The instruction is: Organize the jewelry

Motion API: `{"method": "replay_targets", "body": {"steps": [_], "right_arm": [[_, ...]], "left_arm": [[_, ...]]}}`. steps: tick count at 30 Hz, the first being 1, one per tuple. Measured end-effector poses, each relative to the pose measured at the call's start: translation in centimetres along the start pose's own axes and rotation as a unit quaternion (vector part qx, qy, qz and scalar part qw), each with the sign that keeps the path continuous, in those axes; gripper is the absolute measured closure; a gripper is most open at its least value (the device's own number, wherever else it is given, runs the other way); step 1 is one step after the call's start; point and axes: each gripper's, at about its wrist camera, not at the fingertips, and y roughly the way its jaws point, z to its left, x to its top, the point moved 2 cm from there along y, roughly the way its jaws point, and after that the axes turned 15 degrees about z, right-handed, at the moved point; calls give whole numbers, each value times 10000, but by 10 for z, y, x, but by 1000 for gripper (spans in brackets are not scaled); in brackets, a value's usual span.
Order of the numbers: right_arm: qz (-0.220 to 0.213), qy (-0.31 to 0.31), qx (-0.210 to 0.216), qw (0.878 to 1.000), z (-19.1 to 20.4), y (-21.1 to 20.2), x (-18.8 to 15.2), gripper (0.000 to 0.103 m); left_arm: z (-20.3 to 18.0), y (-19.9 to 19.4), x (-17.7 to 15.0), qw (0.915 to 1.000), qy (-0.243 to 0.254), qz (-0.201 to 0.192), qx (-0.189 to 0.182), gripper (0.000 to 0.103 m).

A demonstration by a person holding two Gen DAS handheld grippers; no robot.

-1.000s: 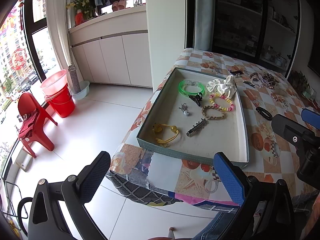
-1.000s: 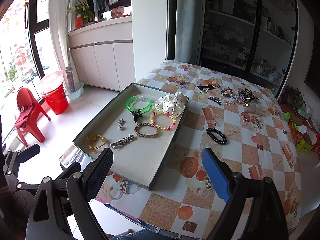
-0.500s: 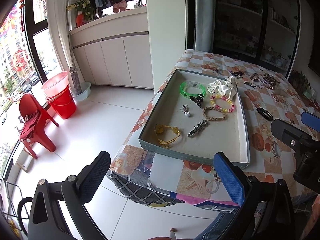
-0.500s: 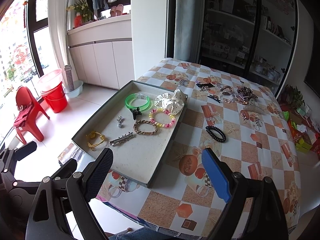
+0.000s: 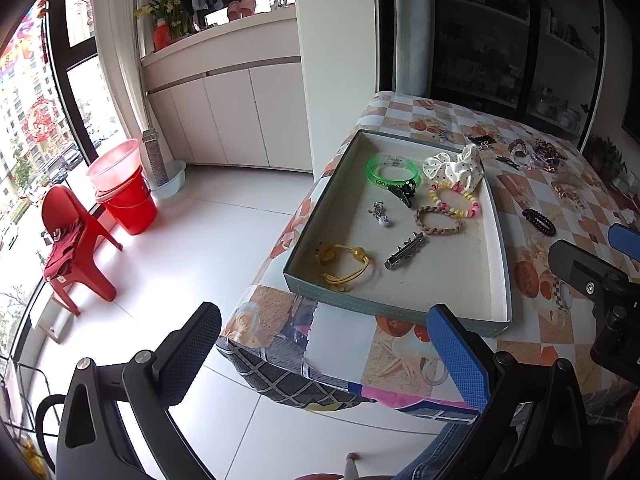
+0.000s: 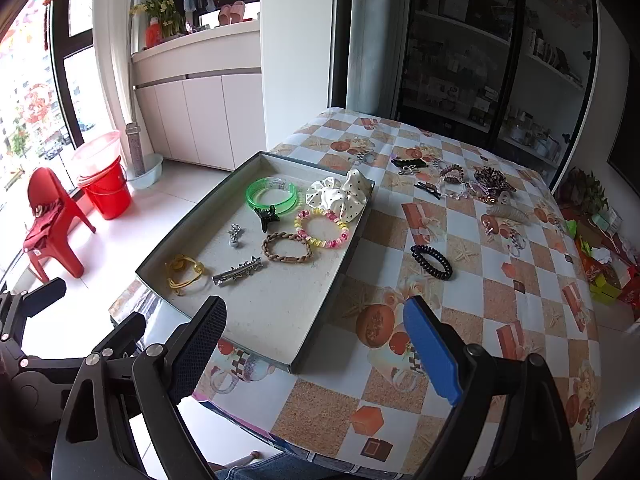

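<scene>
Tray [image 6: 256, 332] long axis runs away from both wide-open, empty hand-held grippers, left [image 5: 324, 354] and right [image 6: 316, 344]

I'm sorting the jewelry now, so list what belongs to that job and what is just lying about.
For the job: tray, green bangle, beaded bracelet, black coil hair tie, loose pile of jewelry.

Lying about: red bucket, red chair, flowers.

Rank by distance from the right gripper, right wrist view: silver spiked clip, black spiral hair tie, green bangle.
From the right gripper:
1. silver spiked clip, in the tray, left of centre.
2. black spiral hair tie, on the tablecloth right of the tray; close to the clip, order uncertain.
3. green bangle, at the tray's far end.
</scene>
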Motion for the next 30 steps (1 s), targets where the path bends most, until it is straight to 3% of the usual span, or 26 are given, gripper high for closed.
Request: {"method": "replay_targets", "body": {"steps": [30], "right_arm": [[14,-11,-2,10000,3,2,0,11]], "left_arm": [[1,7,-2,10000,0,57,13,0]]}}
